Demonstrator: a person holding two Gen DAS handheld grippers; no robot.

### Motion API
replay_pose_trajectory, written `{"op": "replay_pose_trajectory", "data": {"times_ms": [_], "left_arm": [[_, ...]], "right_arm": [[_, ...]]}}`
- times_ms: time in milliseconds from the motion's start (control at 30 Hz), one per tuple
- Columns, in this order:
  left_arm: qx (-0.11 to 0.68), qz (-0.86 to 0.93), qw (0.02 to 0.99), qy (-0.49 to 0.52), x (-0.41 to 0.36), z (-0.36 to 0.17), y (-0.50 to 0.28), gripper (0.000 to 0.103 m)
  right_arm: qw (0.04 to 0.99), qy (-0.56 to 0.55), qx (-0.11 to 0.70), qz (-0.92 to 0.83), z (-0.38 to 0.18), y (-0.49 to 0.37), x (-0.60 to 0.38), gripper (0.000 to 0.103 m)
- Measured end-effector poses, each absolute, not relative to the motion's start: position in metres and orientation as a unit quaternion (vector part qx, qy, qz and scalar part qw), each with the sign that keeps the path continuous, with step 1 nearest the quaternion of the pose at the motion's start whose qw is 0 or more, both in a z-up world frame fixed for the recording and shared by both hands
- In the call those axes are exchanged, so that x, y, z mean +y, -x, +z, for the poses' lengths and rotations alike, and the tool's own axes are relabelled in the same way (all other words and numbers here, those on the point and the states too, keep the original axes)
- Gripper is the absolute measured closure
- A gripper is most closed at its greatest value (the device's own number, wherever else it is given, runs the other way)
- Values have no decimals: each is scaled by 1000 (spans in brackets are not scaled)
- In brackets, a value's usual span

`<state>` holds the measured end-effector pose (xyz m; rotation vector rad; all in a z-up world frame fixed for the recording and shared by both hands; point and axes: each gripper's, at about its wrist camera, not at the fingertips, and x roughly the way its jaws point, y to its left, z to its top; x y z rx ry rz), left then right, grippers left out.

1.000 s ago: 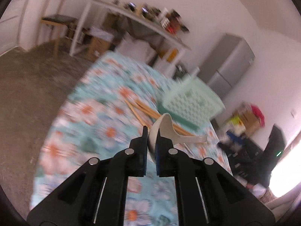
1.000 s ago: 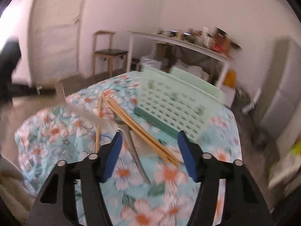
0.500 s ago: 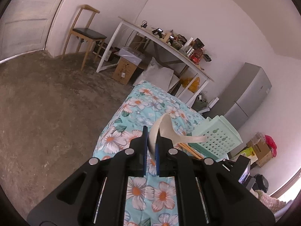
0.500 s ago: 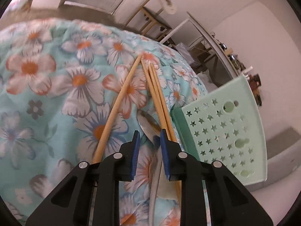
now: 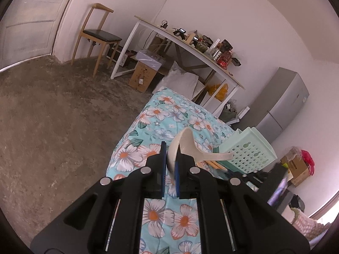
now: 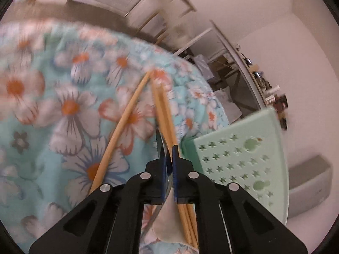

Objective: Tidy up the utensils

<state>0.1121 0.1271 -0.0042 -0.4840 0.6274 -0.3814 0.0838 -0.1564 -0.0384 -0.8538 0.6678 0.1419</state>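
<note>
Left wrist view: the left gripper point(image 5: 170, 165) is pinching the bowl of a white spoon point(image 5: 186, 148) above the floral tablecloth point(image 5: 156, 114), handle pointing toward the mint basket point(image 5: 250, 150). The right gripper point(image 6: 168, 160), its jaws nearly pressed together, is nipping the edge of a metal spoon point(image 6: 160, 146) lying beside the chopsticks point(image 6: 163, 105), just beside the basket.

no readable text, cardboard box point(image 5: 142, 76) label too small
</note>
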Motion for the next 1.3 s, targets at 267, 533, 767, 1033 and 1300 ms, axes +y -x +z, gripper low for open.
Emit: {"op": "replay_pose_trajectory", "data": {"times_ms": [267,533,767,1033,1300], "left_arm": [[291,-218,904,225,105,18,-113,97],[259,-283,903,195,52,63,-135,97],[232,-281,928,76,-20,105,-155,97],[229,-223,941,-115,-90,128,-170,97],[265,-204,925,-178,-128,126,-192,93]], "right_arm": [[934,72,340,84,40,-71,-255,99],[950,-98,290,62,63,-37,-329,99],[961,-127,241,50,81,-19,-351,99],[966,-129,218,48,86,-8,-372,99],[973,-141,175,61,100,-3,-389,99]]}}
